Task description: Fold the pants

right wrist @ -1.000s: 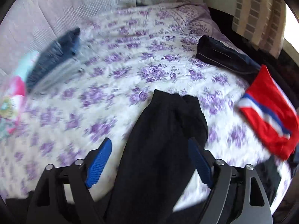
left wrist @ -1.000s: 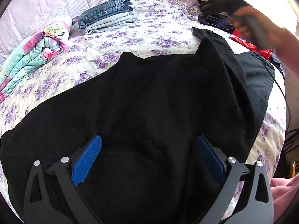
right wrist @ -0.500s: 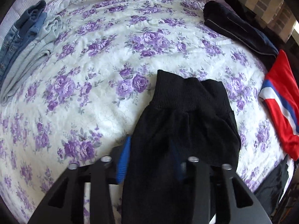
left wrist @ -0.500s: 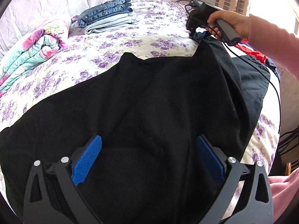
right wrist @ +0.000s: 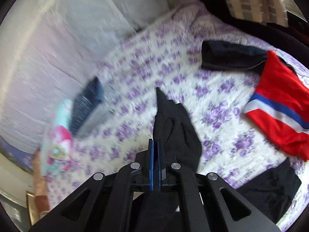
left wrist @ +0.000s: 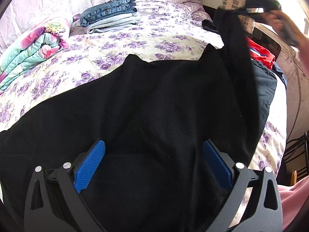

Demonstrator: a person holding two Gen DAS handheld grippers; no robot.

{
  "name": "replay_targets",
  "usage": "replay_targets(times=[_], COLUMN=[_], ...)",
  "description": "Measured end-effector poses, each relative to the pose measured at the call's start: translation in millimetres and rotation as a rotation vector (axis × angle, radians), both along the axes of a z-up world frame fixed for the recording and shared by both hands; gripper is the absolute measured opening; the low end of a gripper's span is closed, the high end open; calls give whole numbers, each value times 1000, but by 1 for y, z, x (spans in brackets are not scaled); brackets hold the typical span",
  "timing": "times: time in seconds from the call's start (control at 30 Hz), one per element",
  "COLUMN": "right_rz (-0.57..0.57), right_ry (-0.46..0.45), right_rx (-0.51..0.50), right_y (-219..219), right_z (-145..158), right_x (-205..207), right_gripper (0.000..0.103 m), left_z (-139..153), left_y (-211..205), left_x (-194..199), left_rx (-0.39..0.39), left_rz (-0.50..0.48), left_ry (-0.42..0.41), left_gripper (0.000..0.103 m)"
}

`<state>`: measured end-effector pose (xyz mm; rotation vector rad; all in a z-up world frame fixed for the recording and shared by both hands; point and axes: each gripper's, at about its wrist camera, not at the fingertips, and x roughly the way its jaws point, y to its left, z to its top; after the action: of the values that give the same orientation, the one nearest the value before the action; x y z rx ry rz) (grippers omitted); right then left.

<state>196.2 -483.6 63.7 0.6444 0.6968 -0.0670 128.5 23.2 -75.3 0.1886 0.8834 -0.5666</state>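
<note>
two views. left wrist: black pants [left wrist: 154,100] spread across the floral bed [left wrist: 135,40], left gripper [left wrist: 152,160] wide over the near end, leg running away up-right to right gripper [left wrist: 249,10]. right wrist: right gripper [right wrist: 155,154] clamps the cuff.

Both tongs are matte black plastic frames with triangular cut-outs and round silver screw heads at the joints. The left tongs [left wrist: 153,164] carry ribbed blue pads [left wrist: 89,165] on the inner faces of their fingers. The right tongs [right wrist: 154,145] have thin blue pads too. A pink sleeve [left wrist: 293,199] shows at the lower right edge of the left view.
</note>
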Motion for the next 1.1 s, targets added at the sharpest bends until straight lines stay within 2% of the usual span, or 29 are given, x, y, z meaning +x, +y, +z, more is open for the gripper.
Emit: replay_targets(times=[0.1,0.17,0.23,0.3,0.4,0.47,0.5,0.53,0.57,0.6,0.63,0.67,0.73,0.83,0.9,0.93,0.97,1.0,1.07,1.1], right_rz=[-25,-79,-152,-239,-242,-158,-115,-65,-32,14,49,124,262,417,490,500,496,490,463,445], right_ry=[-118,-174,-177,-106,-21,-35,-49,-50,-42,-31,-23,8,64,145,182,193,215,235,274,268], right_rx=[103,152,186,210,213,206,192,129,48,-86,-181,-355,-637,-913,-1033,-1067,-1094,-1089,-1019,-967], right_y=[-36,-61,-84,-108,-119,-111,-104,-93,-82,-67,-57,-37,-4,22,32,31,27,23,8,-1], right_z=[1,-14,-40,-86,-128,-129,-126,-117,-109,-99,-95,-90,-93,-111,-123,-126,-130,-132,-130,-126], right_x=[-60,-110,-147,-177,-188,-177,-168,-154,-143,-130,-121,-106,-87,-73,-70,-72,-69,-66,-60,-59], right_gripper=[3,2,2,3,6,9,19,29,55,65,65,65,64,61,61,59,49,32,6,6], left_z=[0,0,0,0,-1,-1,-1,-1,-1,-1,-1,0,0,0,0,0,0,0,0,0], left_y=[0,0,0,-1,-3,-4,-4,-3,-3,-2,-1,-1,0,0,0,0,0,0,0,1], left_x=[0,1,1,3,4,5,5,5,4,4,4,4,4,4,4,4,4,4,4,4], left_rx=[1,-1,-5,-7,-6,-2,-1,-2,-4,-8,-12,-15,-20,-18,-18,-18,-16,-13,-10,-11], left_rz=[0,1,2,4,8,10,10,11,12,12,13,14,15,14,15,14,15,16,16,16], left_ry=[0,1,2,5,6,6,6,5,4,4,4,4,3,3,3,2,1,0,-1,-1], left_gripper=[99,99,99,99,99,99,99,99,99,99,99,99,99,99,99,99,99,99,99,99])
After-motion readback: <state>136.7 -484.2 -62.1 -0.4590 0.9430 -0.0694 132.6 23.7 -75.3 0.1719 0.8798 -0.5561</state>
